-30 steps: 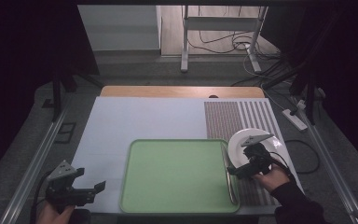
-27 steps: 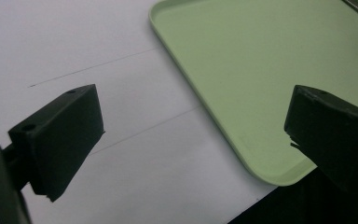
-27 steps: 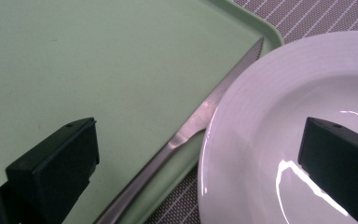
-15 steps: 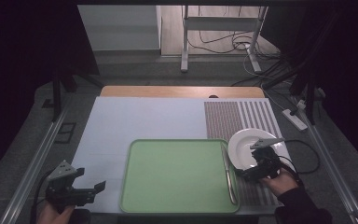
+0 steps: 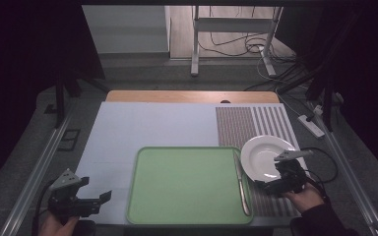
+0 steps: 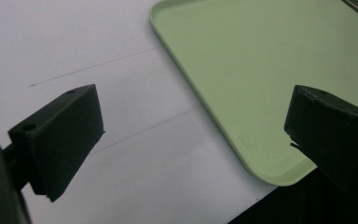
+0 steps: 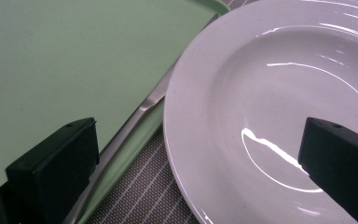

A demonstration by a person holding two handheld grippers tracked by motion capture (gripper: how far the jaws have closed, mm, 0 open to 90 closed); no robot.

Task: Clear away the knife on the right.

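A light green tray [image 5: 187,184] lay near the front edge of a white-topped table [image 5: 147,125], with a table knife [image 5: 241,184] resting along the tray's right-hand rim. Just beside that rim, on a grey striped placemat [image 5: 253,123], sat an empty white plate [image 5: 263,155], its edge close against the tray. The right gripper [image 5: 275,186], held in a hand [image 5: 302,199] in a dark sleeve, hung at the plate's near side with its jaws spread wide; in the right gripper view one jaw stood over the tray and knife [image 7: 140,114] and the other over the bowl of the plate [image 7: 279,116], with nothing between them. The left gripper [image 5: 98,200] was held low at the table's front left corner, well apart from the plate (and clear of the tray's left rim). In the left gripper view its jaws were likewise wide apart and empty, framing the white tabletop [image 6: 74,56] and the near corner of the tray [image 6: 242,70]. Beyond the table, cables [image 5: 236,49] trailed across the floor around a metal stand [image 5: 234,24].
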